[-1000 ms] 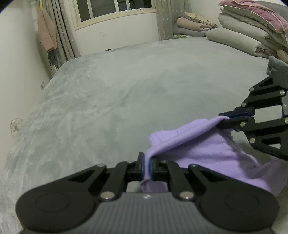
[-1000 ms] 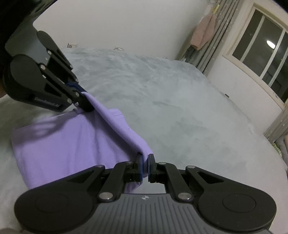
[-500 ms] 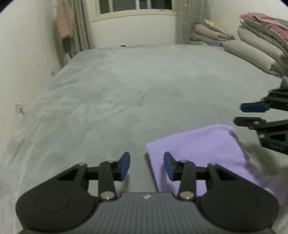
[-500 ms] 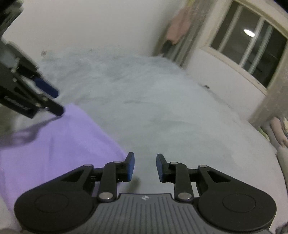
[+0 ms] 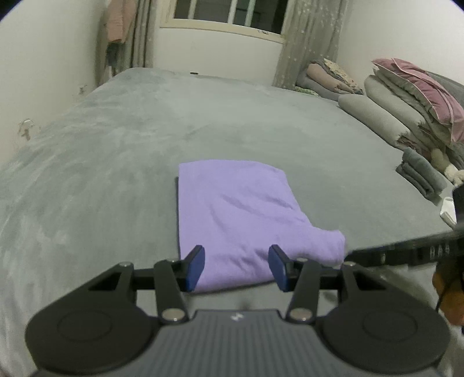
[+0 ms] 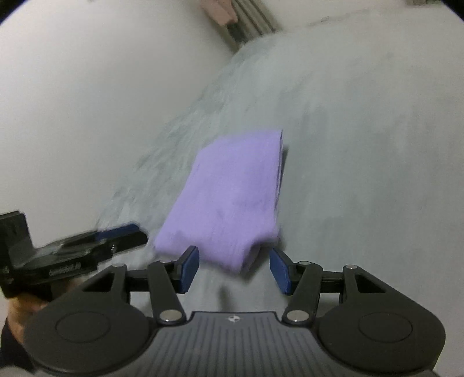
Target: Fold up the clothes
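Purple garment (image 5: 237,214) lies flat on the grey bedspread (image 5: 116,150), already folded into a compact rectangle with stacked layers showing along one edge in the right wrist view (image 6: 232,197). Both tools are released: left gripper (image 5: 236,268) has its blue pads spread wide with nothing between them, right gripper (image 6: 233,269) the same, jaws apart and empty. Key relation: the garment sits straight ahead of the left gripper, near edge just past the fingertips and roughly centred in the gap, long axis running away from the tool toward the window (image 5: 229,14). From the right gripper it's also dead ahead but skewed, long axis tilting up and right in frame, with a bulged near corner closest to the right-hand pad (image 6: 279,271). The right wrist view is motion-blurred, so fine edges there aren't reliable. Left gripper shows in that view low on the left (image 6: 87,246), beside the near left corner of the cloth; the right tool shows as a dark blurred bar at the left view's right edge (image 5: 406,252). Both about equally near, both at the near short edge. Judgement: this fits either a finished fold or a pause before another fold along the long axis; can't settle which. A folded grey stack (image 5: 420,174) and piled bedding (image 5: 406,104) sit well off to the right.
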`<state>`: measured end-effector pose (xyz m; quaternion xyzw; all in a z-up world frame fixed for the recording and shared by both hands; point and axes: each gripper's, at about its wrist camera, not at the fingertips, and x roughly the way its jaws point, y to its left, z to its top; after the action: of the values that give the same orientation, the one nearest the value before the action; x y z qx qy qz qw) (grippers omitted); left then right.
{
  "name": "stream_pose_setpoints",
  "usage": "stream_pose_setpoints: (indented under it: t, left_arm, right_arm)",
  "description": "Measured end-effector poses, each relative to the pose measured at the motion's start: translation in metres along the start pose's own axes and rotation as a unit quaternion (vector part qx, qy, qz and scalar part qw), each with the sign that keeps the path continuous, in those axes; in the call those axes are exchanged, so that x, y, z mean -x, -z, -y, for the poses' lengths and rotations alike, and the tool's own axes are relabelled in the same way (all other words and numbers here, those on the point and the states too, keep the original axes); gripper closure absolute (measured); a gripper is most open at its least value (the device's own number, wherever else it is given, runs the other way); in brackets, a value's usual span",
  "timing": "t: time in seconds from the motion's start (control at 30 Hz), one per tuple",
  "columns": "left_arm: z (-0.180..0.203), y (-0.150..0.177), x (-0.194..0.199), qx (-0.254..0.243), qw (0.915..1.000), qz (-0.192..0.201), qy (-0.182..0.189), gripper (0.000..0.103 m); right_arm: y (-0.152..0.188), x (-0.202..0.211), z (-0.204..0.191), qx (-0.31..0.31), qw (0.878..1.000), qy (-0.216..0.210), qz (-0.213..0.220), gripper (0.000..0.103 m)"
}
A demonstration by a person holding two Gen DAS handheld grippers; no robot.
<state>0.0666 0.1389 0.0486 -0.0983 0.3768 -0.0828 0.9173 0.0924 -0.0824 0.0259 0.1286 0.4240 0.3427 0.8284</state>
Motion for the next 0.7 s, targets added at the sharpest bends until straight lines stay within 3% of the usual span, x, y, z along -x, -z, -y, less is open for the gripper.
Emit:
stream_pose_setpoints:
  t: [0.07,0.17,0.23,0.27,0.3,0.43,0.53,0.7]
  left_arm:
    - [-0.004,0.006,-0.002,0.022,0.9997,-0.002,0.005,0.057]
    - [-0.010,0.016,-0.004,0.055,0.9984,-0.004,0.011,0.057]
    - [-0.014,0.022,-0.006,0.077,0.9969,-0.006,0.016,0.065]
    - [-0.017,0.024,-0.008,0.087,0.9960,-0.007,0.016,0.083]
    - [-0.020,0.025,-0.011,0.096,0.9953,-0.006,0.013,0.092]
    - [-0.029,0.025,-0.020,0.107,0.9939,0.001,0.026,0.095]
    - [-0.029,0.029,-0.021,0.087,0.9959,0.003,0.022,0.096]
    - [-0.025,0.030,-0.010,0.062,0.9977,0.016,0.022,0.096]
  right_arm:
    - [0.009,0.002,-0.009,0.034,0.999,0.027,0.029,0.050]
    - [0.009,-0.002,-0.003,-0.003,0.998,0.013,0.068,0.059]
    - [0.008,-0.010,-0.002,-0.017,0.997,0.014,0.074,0.077]
    - [0.009,-0.013,-0.002,-0.021,0.997,0.018,0.074,0.083]
    - [0.010,-0.016,-0.001,-0.025,0.997,0.022,0.073,0.096]
    - [0.003,-0.018,0.005,-0.049,0.997,0.012,0.061,0.097]
    - [-0.006,-0.009,0.014,-0.066,0.996,0.002,0.053,0.097]
    - [-0.004,-0.023,0.008,-0.045,0.999,0.025,0.017,0.097]
